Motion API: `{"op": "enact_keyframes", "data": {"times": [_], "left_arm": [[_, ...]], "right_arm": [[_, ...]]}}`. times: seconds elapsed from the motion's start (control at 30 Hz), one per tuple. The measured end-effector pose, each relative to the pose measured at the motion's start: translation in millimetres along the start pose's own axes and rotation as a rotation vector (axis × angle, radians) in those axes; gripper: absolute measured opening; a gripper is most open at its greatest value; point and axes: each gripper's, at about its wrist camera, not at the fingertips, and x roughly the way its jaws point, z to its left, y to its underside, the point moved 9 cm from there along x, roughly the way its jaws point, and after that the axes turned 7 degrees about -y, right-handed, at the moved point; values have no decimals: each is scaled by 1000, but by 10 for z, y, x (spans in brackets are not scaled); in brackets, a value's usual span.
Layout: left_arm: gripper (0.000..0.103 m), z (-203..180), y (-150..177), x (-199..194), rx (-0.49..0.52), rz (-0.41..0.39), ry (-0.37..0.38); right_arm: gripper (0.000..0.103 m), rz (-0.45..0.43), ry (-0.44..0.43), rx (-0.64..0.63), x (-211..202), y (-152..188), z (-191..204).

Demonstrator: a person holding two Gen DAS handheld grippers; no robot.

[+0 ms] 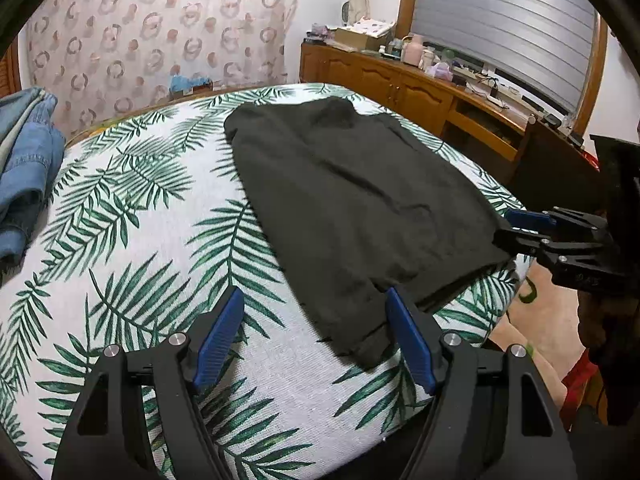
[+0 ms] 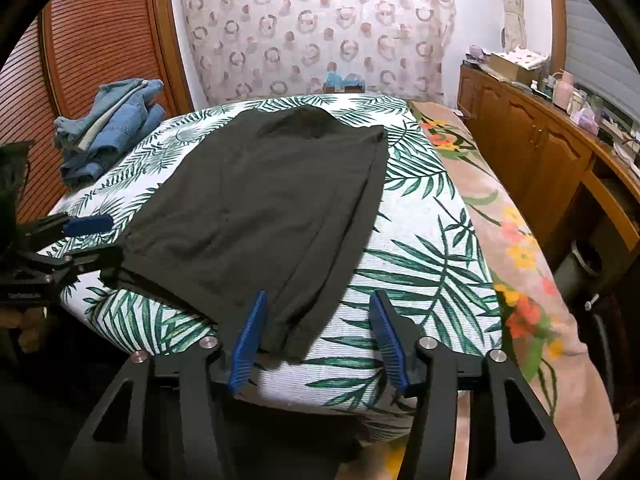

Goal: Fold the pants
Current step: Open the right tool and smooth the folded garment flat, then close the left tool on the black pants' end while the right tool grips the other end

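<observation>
Dark green-black pants (image 1: 352, 200) lie flat on a leaf-print cover, legs folded one over the other, cuffs toward me; they also show in the right wrist view (image 2: 260, 208). My left gripper (image 1: 316, 332) is open, its blue pads either side of the near left cuff corner, just above the cover. My right gripper (image 2: 316, 336) is open around the near right cuff corner. Each gripper shows in the other's view, the right one (image 1: 516, 228) at the pants' right edge, the left one (image 2: 96, 236) at their left edge.
The leaf-print cover (image 1: 160, 240) lies on a raised surface. A heap of blue denim (image 1: 24, 168) lies at its far left corner. A wooden sideboard (image 1: 400, 84) with clutter runs along the right. A floral blanket (image 2: 516, 248) lies on the right side.
</observation>
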Motion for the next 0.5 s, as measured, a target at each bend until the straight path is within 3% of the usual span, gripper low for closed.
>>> {"op": "enact_keyframes", "data": {"times": [0.33,0.4,0.43,0.5], "left_arm": [[75,-58,55,4,4,-10,5],[74,-88,62,-7,8,-13,19],[73,-101,65,-15,10,-15,24],[59,-142,61,-30,16,-21,45]], "right_arm": [[31,-5,-22,-4,48,32,84],[23,-7,-35,-2,55,35,109],[22,-8,-38,-3,58,34,121],[17,-9,-38,-15,64,31,147]]}}
